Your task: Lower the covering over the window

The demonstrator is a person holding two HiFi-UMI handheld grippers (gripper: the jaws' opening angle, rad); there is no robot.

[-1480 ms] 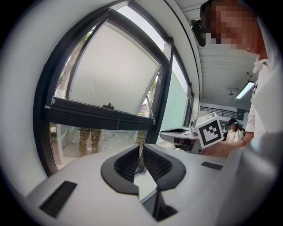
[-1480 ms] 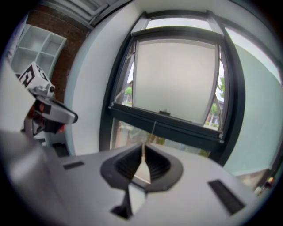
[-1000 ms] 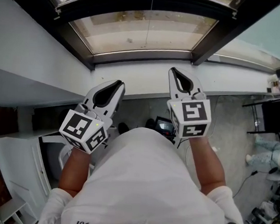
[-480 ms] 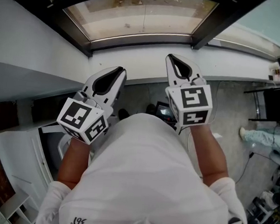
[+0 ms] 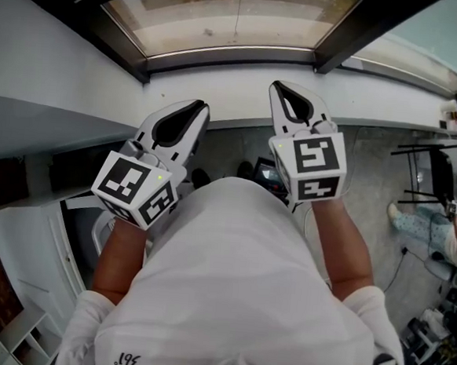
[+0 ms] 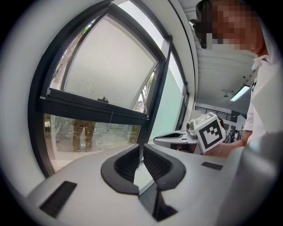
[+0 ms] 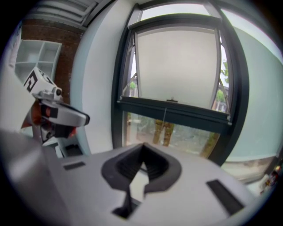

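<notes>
Holding left claw [image 5: 197,107] and right claw [image 5: 281,87] pinched closed, empty, just short of window [image 5: 225,20]; blind [image 7: 177,66] hanging partway down, well apart, open air between.

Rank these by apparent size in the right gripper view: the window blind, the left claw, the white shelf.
1. window blind, largest.
2. left claw and white shelf look alike; the claw is nearer, so unranked.

Window [image 5: 194,18]: upper part cut off by the head view's top edge. Pull cord [image 7: 165,118] hanging before the window's glass: too thin to make out its end. Person [image 5: 410,222] well right of the window: small, partly cut off by the edge.
</notes>
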